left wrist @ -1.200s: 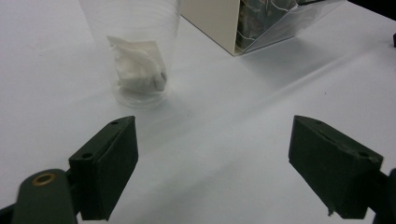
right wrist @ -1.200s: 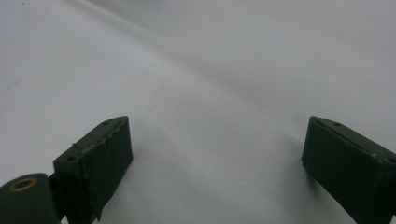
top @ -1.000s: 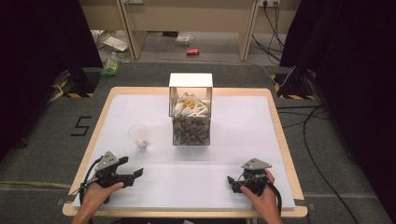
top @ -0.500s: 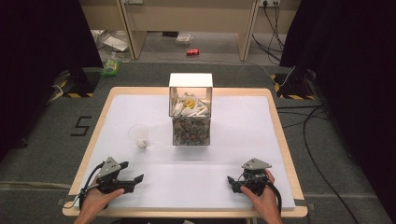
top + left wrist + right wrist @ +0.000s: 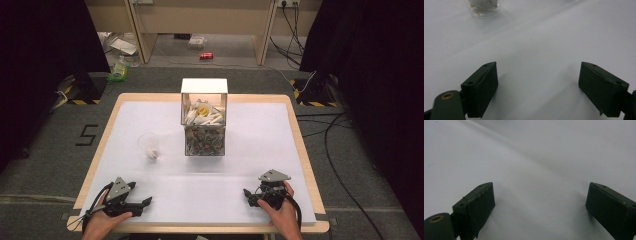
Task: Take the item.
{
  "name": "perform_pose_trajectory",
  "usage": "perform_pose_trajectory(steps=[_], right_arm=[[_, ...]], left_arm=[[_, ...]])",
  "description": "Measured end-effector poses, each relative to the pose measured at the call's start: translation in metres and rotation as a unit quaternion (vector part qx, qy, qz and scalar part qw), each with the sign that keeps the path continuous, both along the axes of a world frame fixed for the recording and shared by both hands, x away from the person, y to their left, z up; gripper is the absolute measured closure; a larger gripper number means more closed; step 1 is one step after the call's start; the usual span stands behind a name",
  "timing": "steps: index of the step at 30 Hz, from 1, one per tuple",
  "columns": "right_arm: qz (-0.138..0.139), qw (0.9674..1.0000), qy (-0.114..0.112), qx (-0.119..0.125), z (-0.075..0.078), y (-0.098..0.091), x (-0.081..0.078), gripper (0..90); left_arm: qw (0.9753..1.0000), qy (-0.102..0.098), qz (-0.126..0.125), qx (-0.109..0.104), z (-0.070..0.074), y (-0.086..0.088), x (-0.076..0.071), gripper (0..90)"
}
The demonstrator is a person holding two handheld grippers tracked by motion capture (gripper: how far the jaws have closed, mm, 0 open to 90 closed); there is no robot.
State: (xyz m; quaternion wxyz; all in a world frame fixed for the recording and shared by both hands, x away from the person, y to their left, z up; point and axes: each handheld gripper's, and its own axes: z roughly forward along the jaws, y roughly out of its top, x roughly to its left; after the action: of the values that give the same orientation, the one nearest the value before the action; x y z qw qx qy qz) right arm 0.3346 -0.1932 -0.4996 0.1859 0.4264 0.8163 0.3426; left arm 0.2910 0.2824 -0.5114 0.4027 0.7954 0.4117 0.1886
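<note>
A clear box (image 5: 204, 125) stands at the table's middle, its top part full of white pieces and one yellow one. Left of it is a small clear cup (image 5: 150, 145) with something white inside. My left gripper (image 5: 145, 203) rests near the front left edge, held by a hand, with its jaws pointing right. In the left gripper view the left gripper (image 5: 537, 68) is open over bare white cover, and the cup (image 5: 484, 7) is at the top left. My right gripper (image 5: 248, 195) lies near the front right edge. The right gripper (image 5: 540, 187) is open, nothing between its jaws.
A white cover lies over the wooden table (image 5: 300, 145). Cables (image 5: 345, 150) run on the floor at the right. A red can (image 5: 206, 55) and other litter lie on the floor beyond the table. Dark curtains flank both sides.
My left gripper has drawn back toward the table's front edge. The right gripper has stayed in place.
</note>
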Motion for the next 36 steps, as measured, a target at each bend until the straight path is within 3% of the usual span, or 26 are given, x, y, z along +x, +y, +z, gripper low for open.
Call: perform_pose_trajectory(steps=[6,13,19,36], right_arm=[[0.001,1.0,0.0,-0.001,0.0,0.0,0.0,9.1],[0.0,1.0,0.0,-0.001,0.0,0.0,0.0,9.1],[0.0,1.0,0.0,-0.001,0.0,0.0,0.0,9.1],[0.001,1.0,0.0,-0.001,0.0,0.0,0.0,9.2]], left_arm=[[0.9999,-0.008,0.007,0.002,-0.001,0.0,-0.007,15.1],[0.9996,-0.022,0.018,-0.01,-0.005,0.002,-0.016,15.2],[0.9982,-0.044,0.032,-0.024,-0.011,0.003,-0.022,15.2],[0.9957,-0.069,0.045,-0.042,-0.018,0.005,-0.033,15.2]])
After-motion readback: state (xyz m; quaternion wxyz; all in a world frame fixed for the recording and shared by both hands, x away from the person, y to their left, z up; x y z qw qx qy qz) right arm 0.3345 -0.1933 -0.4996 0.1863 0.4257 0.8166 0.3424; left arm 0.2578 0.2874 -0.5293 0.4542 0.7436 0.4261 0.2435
